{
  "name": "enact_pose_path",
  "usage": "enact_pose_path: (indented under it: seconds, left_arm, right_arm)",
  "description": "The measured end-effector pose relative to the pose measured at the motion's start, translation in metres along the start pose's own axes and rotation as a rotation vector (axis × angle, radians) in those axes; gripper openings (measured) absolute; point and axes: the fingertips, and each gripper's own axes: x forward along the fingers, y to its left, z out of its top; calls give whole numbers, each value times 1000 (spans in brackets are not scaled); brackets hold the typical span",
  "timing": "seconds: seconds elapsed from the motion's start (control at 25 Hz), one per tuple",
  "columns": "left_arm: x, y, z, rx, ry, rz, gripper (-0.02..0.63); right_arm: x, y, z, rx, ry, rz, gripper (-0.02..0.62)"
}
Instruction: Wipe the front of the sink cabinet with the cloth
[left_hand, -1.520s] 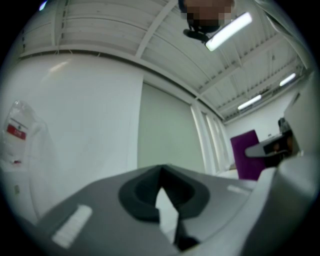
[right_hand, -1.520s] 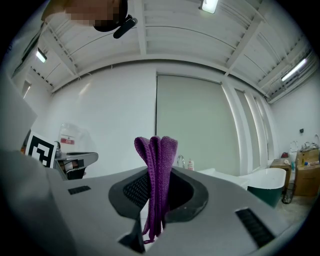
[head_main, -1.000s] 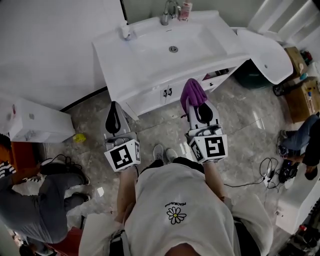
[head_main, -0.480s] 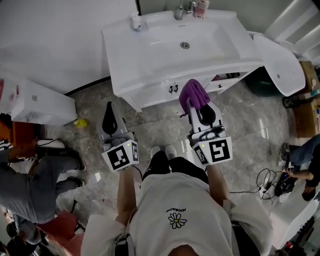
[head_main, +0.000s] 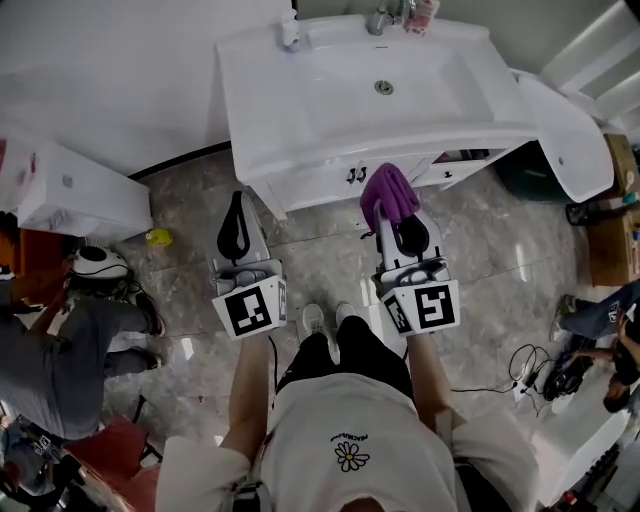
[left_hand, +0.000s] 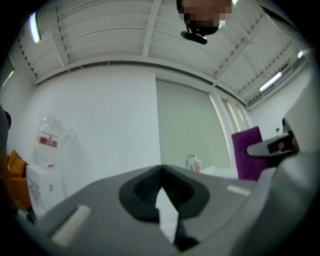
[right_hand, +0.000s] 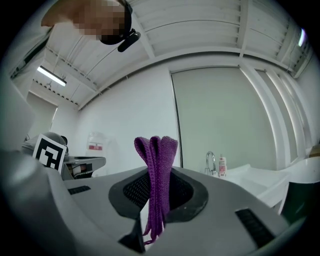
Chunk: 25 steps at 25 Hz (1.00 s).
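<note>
The front of the sink cabinet (head_main: 310, 185) is steeply foreshortened under the worktop (head_main: 255, 110) overhang, and its lower part is hard to make out. The right gripper (head_main: 392, 212) is clenched on the folded purple cloth (head_main: 386, 190), just before that front; whether they touch cannot be told. The left gripper (head_main: 237, 218) is closed on nothing, over the grey marbled floor (head_main: 320, 265). A person (head_main: 70, 345) at the floor's left edge is cut off.

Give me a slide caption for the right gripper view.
Right gripper shut on a folded purple cloth, faucet and bottle beyond.
</note>
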Motion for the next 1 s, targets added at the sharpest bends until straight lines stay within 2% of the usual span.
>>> enact_pose_path:
  seconds: [0.12, 0.24, 0.32, 0.48, 0.76, 0.88, 1.0]
  left_arm:
    - [-7, 2, -25, 5, 9, 29, 5]
    - [-5, 6, -76, 14, 3, 64, 5]
    - [4, 6, -124, 4, -16, 85, 5]
    - [10, -9, -230, 1, -51, 71, 5]
    - [16, -25, -384, 26, -214, 123, 5]
    - [19, -25, -432, 9, -265, 126, 5]
    - [22, -25, -464, -25, -260, 129, 5]
  right_arm:
    - [3, -1, -28, 19, 13, 23, 55]
    - [14, -7, -75, 8, 0, 35, 55]
    - [26, -13, -115, 5, -22, 36, 55]
    - [37, -15, -220, 17, -54, 60, 55]
    - [63, -14, -386, -23, -176, 109, 55]
    - [69, -9, -437, -35, -202, 133, 55]
    - [72, -5, -475, -45, -178, 146, 55]
